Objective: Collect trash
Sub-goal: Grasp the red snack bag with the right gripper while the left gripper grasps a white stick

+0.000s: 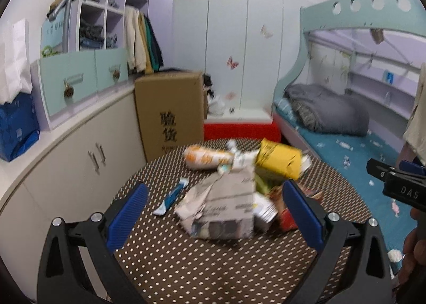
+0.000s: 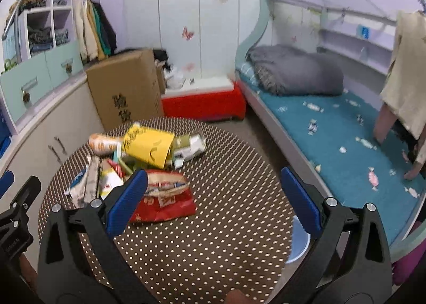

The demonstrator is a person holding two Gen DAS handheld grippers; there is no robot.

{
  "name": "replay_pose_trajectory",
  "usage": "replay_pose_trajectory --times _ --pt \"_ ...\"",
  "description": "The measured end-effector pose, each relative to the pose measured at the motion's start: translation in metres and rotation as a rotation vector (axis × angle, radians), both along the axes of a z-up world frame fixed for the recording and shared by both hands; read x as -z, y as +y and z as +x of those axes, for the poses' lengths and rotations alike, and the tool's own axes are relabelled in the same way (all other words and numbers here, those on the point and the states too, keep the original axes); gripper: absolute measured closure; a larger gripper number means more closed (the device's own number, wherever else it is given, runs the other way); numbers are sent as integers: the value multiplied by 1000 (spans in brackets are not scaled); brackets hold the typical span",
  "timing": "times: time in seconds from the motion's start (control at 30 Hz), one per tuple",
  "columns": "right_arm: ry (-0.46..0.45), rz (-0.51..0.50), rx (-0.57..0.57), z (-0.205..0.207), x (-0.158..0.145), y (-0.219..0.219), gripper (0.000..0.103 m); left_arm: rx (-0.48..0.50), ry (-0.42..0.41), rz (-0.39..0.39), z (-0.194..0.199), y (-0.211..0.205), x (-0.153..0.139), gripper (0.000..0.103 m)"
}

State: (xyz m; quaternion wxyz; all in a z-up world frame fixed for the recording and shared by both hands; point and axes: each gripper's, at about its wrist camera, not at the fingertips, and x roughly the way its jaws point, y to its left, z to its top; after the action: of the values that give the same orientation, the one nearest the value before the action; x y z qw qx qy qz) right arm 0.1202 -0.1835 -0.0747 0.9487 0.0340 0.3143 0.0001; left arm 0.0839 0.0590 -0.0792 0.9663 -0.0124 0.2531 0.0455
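A pile of trash lies on a round brown polka-dot table (image 1: 213,272) (image 2: 226,224). In the left wrist view a crumpled grey carton (image 1: 226,210) sits in front, with a yellow packet (image 1: 279,160), an orange-white wrapper (image 1: 205,157) and a blue-white tube (image 1: 173,196) around it. My left gripper (image 1: 215,210) is open and empty, its jaws wide on either side of the grey carton. In the right wrist view a red bag (image 2: 165,200) lies by the yellow packet (image 2: 149,146). My right gripper (image 2: 213,202) is open and empty, just right of the pile.
A cardboard box (image 1: 170,114) stands behind the table beside white cabinets (image 1: 80,160). A bunk bed with a teal mattress (image 2: 332,138) and grey blanket (image 2: 295,69) runs along the right. A red-sided platform (image 2: 205,104) is at the back. A pale basin (image 2: 300,245) is under the table's right edge.
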Motion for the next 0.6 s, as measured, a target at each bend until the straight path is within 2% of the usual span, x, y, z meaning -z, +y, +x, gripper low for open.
replay_pose_trajectory --times 0.13,0.3,0.43,0.53,0.6 --pt "68 3 -22 19 24 2 6 -9 74 -7 19 10 23 4" --pt "124 14 -36 37 45 4 6 25 104 -27 41 8 38 4" --pt "165 22 -55 48 57 8 6 57 115 32 52 -10 47 4" --pt "176 30 -60 53 62 13 6 38 162 33 73 -16 62 4" --pt "179 33 -62 55 62 16 6 15 157 49 83 -17 64 4"
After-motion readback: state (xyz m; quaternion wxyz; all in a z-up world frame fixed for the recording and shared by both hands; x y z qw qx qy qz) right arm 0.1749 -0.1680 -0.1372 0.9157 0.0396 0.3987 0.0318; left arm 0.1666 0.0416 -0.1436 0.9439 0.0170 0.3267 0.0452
